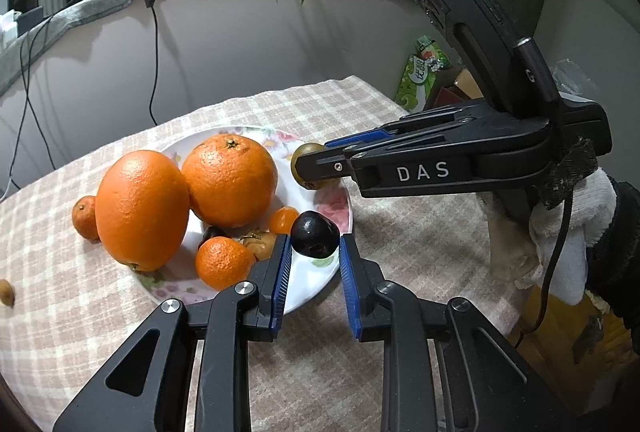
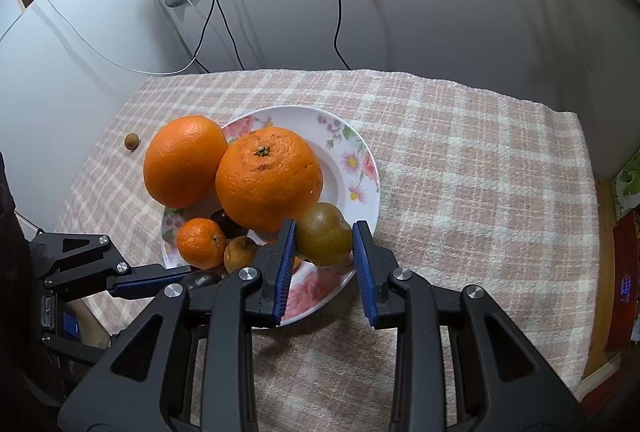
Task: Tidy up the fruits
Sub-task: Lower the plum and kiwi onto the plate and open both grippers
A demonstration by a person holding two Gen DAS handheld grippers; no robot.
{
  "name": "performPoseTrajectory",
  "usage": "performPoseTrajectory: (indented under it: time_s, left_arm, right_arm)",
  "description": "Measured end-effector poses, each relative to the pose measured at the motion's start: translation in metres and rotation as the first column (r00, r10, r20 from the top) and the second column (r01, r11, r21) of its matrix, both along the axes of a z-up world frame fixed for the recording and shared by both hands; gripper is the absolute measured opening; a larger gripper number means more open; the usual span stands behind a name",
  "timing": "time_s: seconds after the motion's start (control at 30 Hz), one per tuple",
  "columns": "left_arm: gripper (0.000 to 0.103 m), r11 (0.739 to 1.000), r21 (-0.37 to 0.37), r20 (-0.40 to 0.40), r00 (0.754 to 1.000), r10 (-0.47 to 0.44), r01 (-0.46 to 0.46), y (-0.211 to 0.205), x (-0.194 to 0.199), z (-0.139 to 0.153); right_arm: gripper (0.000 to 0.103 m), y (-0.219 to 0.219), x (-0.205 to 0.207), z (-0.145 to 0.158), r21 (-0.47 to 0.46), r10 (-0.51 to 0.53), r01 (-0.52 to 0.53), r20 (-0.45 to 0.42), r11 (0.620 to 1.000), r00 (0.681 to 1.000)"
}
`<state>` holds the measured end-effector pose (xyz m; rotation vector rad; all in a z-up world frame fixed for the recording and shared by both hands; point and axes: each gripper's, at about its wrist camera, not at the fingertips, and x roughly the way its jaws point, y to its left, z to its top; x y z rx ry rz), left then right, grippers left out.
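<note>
Pink-and-cream checked cloth [image 2: 460,160] covered the table, with a pale padded wall behind it and cables hanging down the wall.

Floral plate [image 2: 360,168] sat on the cloth, loaded. Two large oranges: one with its stem end up [image 2: 269,178] rested inside the plate, the other [image 2: 185,161] leaned against it and overhung the plate's far-left rim. A small mandarin [image 2: 201,242] lay at the near-left of the plate, touching a brownish small fruit [image 2: 240,254]. Another dark fruit showed in the gap between the oranges, mostly hidden. One small brown fruit [image 2: 132,142] lay alone on the cloth, well apart from the plate. In the left wrist view a further mandarin [image 1: 85,218] sat behind the overhanging orange.

My left gripper [image 1: 315,256] was clenched on a dark plum [image 1: 315,235], blue pads pressed on both its sides, over the near rim of the plate.

My right gripper [image 2: 324,248] was clamped on a greenish-brown fruit [image 2: 326,234], held over the plate's right side just beside the stem-up orange. Could not tell whether either held fruit touched the plate.

My right hand wore a white glove [image 1: 576,232].
</note>
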<state>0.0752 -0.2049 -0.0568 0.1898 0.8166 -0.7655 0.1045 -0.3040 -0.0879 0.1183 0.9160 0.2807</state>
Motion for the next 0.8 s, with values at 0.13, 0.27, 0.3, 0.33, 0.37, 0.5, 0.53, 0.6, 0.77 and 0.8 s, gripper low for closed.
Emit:
performPoseTrajectory:
  time_s: [0.13,0.27,0.3,0.33,0.37,0.5,0.53,0.6,0.77,0.8]
  left_arm:
    - [0.034,1.0,0.0,0.008,1.0,0.0,0.0,0.0,-0.001,0.001]
    - [0.04,1.0,0.0,0.013,1.0,0.001,-0.001,0.001,-0.002,0.002]
    - [0.04,1.0,0.001,0.013,1.0,0.002,-0.002,0.001,-0.002,0.002]
    - [0.041,1.0,0.0,0.013,1.0,0.005,-0.005,0.001,-0.003,0.003]
    - [0.042,1.0,-0.001,0.013,1.0,0.006,-0.006,0.002,-0.003,0.003]
    - [0.051,1.0,-0.004,0.025,1.0,0.018,-0.018,0.004,-0.003,0.006]
    - [0.054,1.0,-0.004,0.029,0.999,0.02,-0.02,0.005,-0.004,0.007]
    - [0.06,1.0,-0.002,0.035,0.999,0.025,-0.025,0.005,-0.005,0.009]
    - [0.069,0.999,-0.002,0.052,0.998,0.039,-0.039,0.008,-0.007,0.013]
    - [0.07,0.999,-0.002,0.056,0.998,0.043,-0.043,0.009,-0.007,0.014]
  right_arm:
    - [0.031,0.0,0.0,0.003,0.003,-0.002,0.002,0.007,1.0,1.0]
    - [0.051,-0.003,-0.001,0.008,0.011,-0.005,0.005,0.026,1.0,1.0]
    - [0.058,-0.004,-0.002,0.01,0.01,-0.007,0.007,0.033,1.0,0.999]
    - [0.06,-0.005,-0.003,0.012,0.01,-0.01,0.009,0.041,1.0,0.999]
    - [0.063,-0.005,-0.004,0.014,0.012,-0.011,0.01,0.047,1.0,0.999]
    - [0.074,-0.01,-0.006,0.02,0.026,-0.023,0.021,0.067,0.999,0.997]
    - [0.075,-0.011,-0.006,0.021,0.031,-0.026,0.024,0.07,0.999,0.997]
    - [0.079,-0.014,-0.007,0.023,0.048,-0.037,0.033,0.074,0.998,0.997]
    - [0.08,-0.019,-0.007,0.028,0.063,-0.061,0.056,0.076,0.996,0.995]
    - [0.08,-0.019,-0.008,0.029,0.06,-0.063,0.058,0.079,0.996,0.995]
